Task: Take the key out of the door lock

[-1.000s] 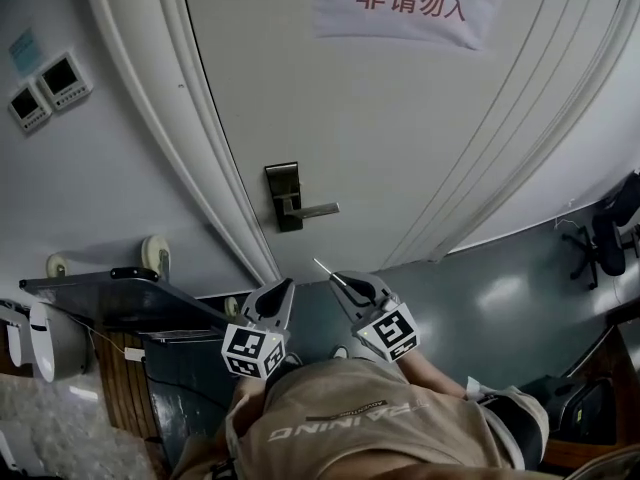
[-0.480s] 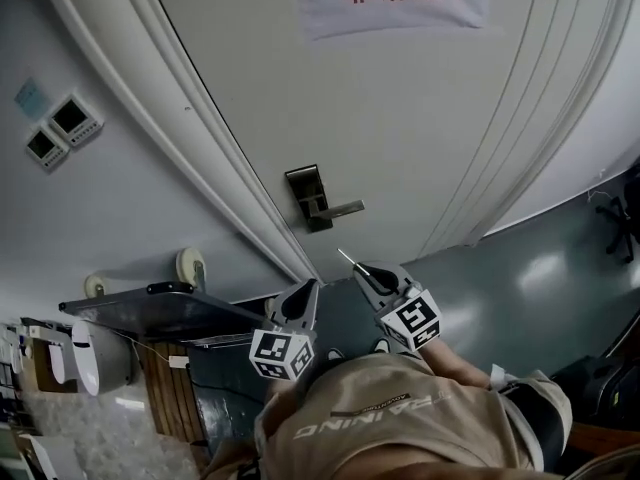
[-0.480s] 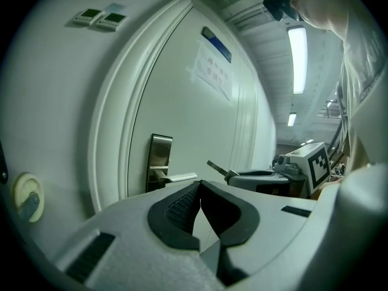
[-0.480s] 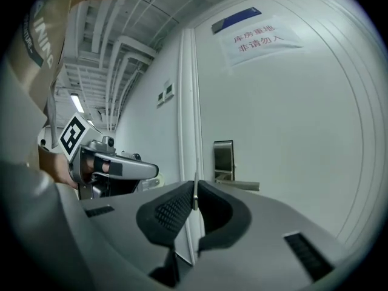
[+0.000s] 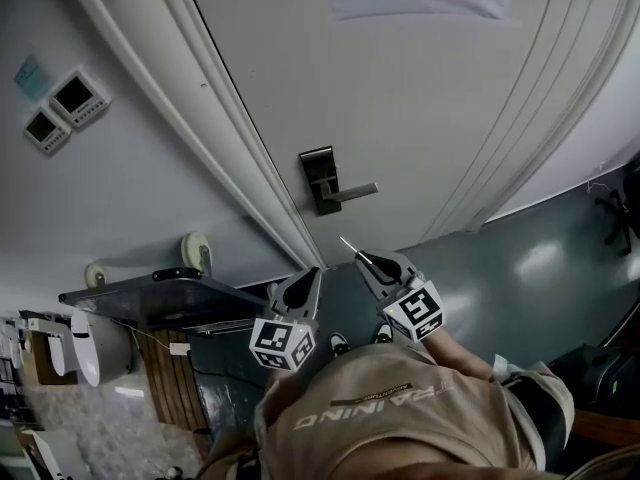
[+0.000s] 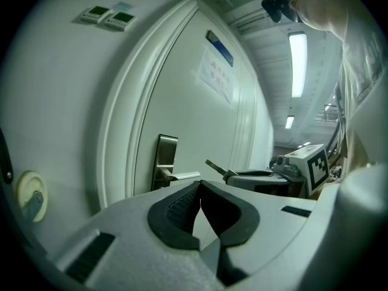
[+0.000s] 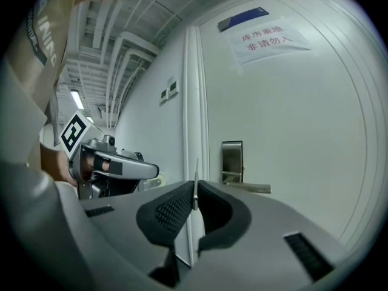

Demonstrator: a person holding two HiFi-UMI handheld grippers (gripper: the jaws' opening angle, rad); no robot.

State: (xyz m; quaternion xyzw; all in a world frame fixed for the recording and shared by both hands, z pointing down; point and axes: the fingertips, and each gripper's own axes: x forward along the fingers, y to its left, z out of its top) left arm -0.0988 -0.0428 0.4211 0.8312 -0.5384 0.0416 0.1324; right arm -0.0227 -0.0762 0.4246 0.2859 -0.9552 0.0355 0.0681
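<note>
Key [image 7: 195, 173], thin, stiff, light and likely slippery, is clamped by its wider end in the right gripper [image 7: 195, 193], apart from the door lock [image 5: 322, 180], below its handle. The left gripper [image 6: 200, 190] is closed on nothing.

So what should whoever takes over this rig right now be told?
Left hand-held gripper: shut, nothing between its jaws, held low in front of the door.
Right hand-held gripper: shut on the key, blade sticking out past the jaws toward the door.
Door lock: no key visible in it, well clear of both grippers.
Done: key is out.
Left: probably only to keep hold of the key or put it away.
</note>
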